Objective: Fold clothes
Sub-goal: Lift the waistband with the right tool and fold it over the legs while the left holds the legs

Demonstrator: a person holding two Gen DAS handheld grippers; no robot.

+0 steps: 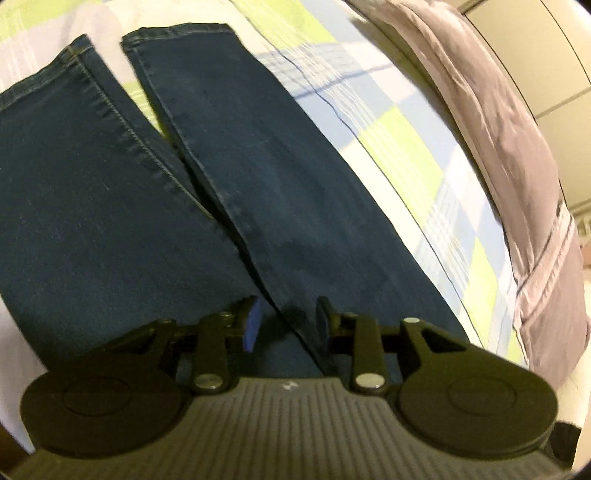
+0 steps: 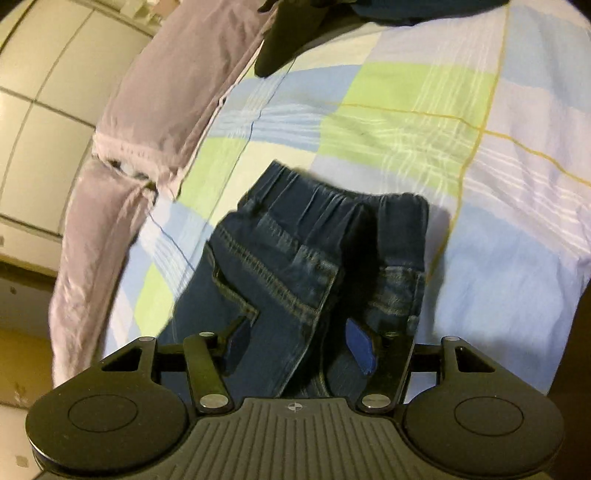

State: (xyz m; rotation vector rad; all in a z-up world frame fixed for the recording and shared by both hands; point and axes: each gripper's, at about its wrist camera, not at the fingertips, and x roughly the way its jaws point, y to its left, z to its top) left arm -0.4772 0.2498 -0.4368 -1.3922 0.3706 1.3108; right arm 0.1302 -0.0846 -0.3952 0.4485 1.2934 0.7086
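Observation:
Dark blue jeans lie flat on the checked bedsheet, both legs running away from me to their hems at the top. My left gripper hovers over the inner seam where the legs meet, open, its blue pads clear of the cloth. In the right wrist view the waistband end of the jeans is bunched into a raised fold. My right gripper stands wide open astride that fold, with denim between the jaws but not pressed by the pads.
A mauve-grey cloth lies along the bed's edge, seen also as the mauve-grey cloth in the right view. Pale cabinet panels stand beyond it. A black part of the other gripper shows at the top of the right view.

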